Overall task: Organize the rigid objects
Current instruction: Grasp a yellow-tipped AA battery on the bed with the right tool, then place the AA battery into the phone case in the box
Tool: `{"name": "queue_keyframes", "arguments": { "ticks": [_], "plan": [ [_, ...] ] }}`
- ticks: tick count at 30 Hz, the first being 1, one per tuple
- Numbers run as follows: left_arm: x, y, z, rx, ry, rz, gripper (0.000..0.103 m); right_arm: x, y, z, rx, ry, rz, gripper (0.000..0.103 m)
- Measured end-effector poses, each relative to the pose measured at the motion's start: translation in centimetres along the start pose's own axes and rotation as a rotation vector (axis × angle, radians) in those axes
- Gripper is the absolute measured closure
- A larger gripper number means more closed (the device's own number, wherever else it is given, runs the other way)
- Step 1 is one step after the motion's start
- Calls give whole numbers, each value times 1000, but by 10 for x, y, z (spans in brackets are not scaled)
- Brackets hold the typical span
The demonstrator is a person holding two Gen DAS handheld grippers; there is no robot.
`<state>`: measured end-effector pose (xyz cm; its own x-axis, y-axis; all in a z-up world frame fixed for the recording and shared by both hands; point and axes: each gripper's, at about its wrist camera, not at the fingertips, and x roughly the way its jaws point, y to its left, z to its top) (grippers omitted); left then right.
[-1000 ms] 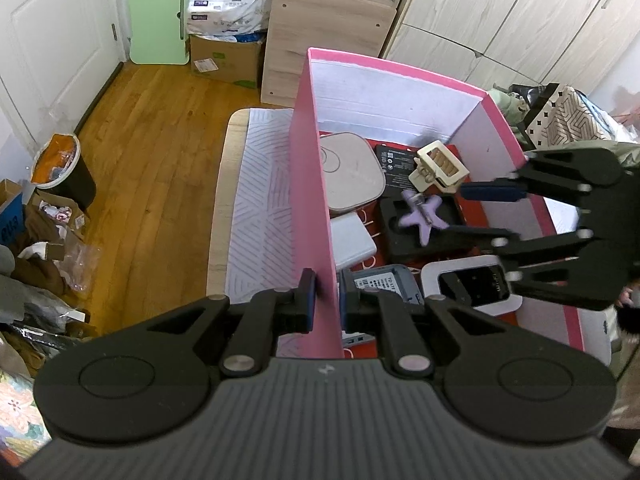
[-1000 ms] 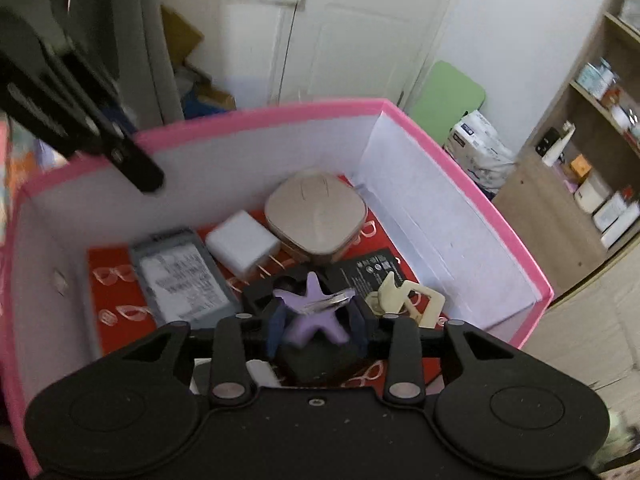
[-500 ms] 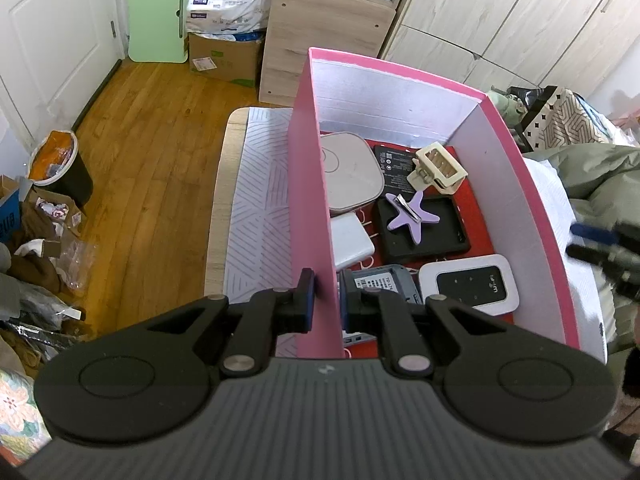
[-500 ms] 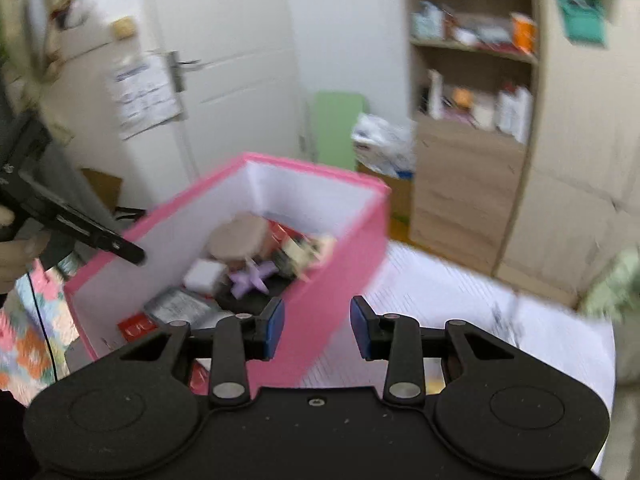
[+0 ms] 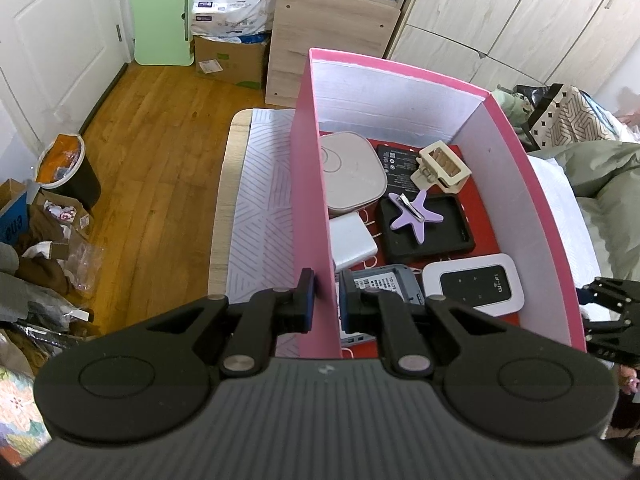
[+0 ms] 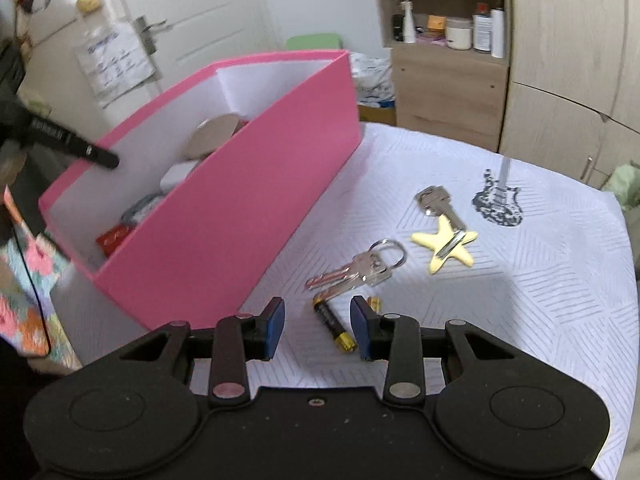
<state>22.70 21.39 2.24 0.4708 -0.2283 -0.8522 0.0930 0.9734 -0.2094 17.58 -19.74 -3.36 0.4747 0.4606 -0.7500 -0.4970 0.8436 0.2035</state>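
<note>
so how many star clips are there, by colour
purple star clip, in the pink box: 1
yellow star clip, on the table: 1
total: 2

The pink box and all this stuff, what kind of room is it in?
Probably a bedroom at home: tall wardrobe doors line the wall, green bedding lies beside the pink box, and a wooden shelf holds jars.

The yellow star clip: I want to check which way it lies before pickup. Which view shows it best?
The right wrist view. There the yellow star clip lies in plain sight on the white cloth, metal clasp up, beside a key. The left wrist view does not show it; the pink box fills that view.
</note>
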Motion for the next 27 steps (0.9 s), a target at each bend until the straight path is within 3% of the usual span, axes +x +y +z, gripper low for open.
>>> {"name": "queue_keyframes", "arguments": {
  "ticks": [7, 10, 14, 20, 23, 27],
  "plan": [
    [0, -2, -2, 1, -6, 9, 92, 22, 1, -1, -68, 77, -42, 69],
    [0, -1, -2, -8, -7, 4, 92, 23, 6, 0, -109, 90, -71, 89],
    [-1, -1, -2, -12, -8, 5, 92, 21, 14, -2, -125, 95, -79, 91],
    [-1, 0, -2, -11, -8, 8, 92, -7, 15, 9, -90, -1, -88, 91],
    [-1, 0, -2, -12, -9, 8, 92, -29, 20, 22, -113, -75, -115, 91],
    [-1, 0, -2, -15, -11, 9, 92, -49, 32, 46, -157, -173, -90, 91]
  ]
}}
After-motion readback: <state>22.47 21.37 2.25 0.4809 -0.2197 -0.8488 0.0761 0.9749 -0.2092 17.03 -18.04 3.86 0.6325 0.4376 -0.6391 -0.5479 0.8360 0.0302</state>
